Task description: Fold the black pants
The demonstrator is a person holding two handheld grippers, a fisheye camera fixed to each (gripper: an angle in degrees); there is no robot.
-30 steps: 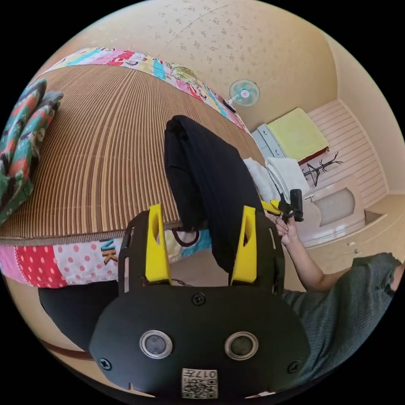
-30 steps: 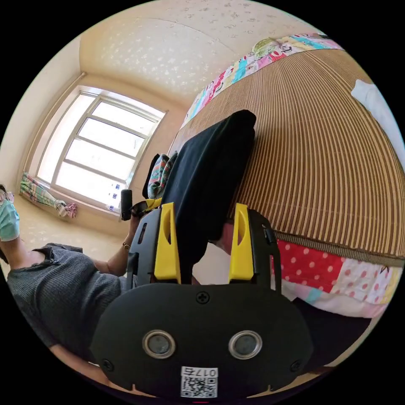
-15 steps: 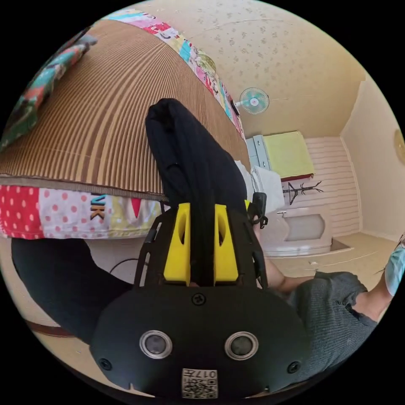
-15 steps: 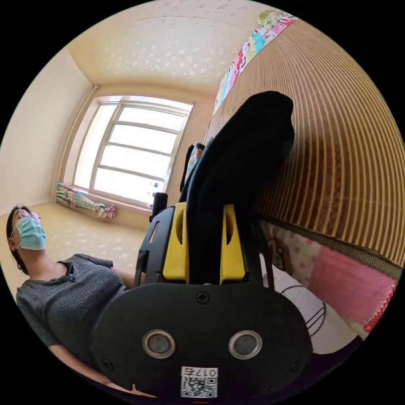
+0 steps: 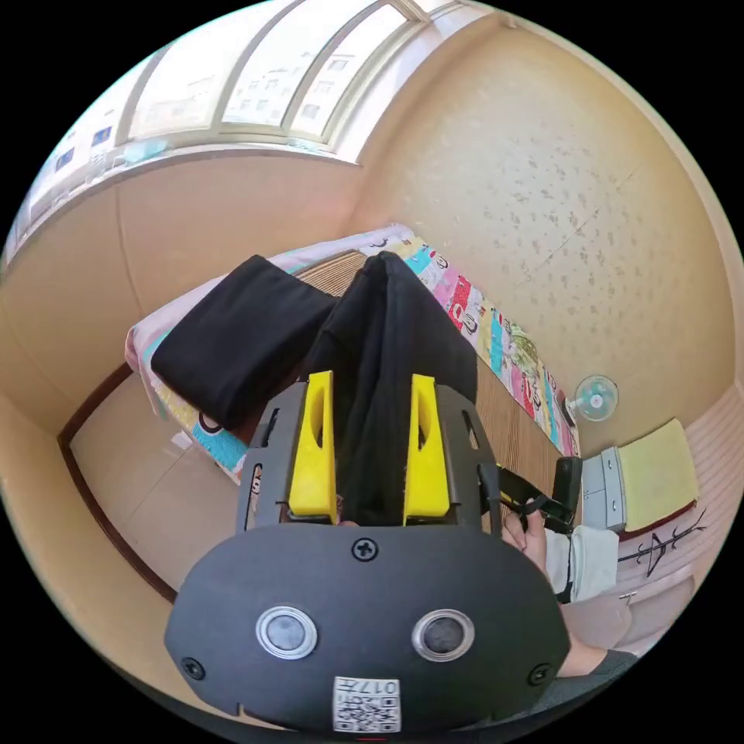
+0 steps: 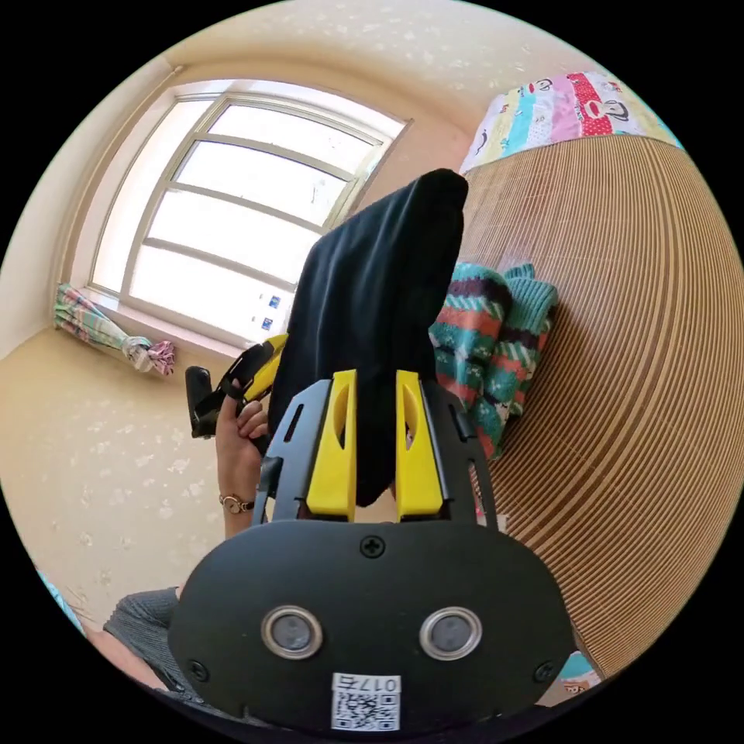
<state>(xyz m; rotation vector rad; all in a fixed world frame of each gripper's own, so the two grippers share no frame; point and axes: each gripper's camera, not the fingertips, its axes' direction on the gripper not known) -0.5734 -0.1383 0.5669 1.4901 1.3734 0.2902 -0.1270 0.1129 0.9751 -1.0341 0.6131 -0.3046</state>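
The black pants (image 5: 387, 341) are being held up above the striped mat (image 6: 643, 372), squeezed between both jaws of the left gripper (image 5: 370, 457) and the right gripper (image 6: 375, 449).

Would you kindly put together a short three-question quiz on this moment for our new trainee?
1. True or false: the left gripper has its jaws closed on the black pants.
2. In the right gripper view, what lies on the ribbed bamboo mat just beside the pants held by the right gripper? A) a green patterned knit garment B) a pile of books C) a pair of shoes
3. Fill in: in the left gripper view, the small object against the wall past the far end of the bed is a ____.

Key
1. True
2. A, the knit garment
3. fan
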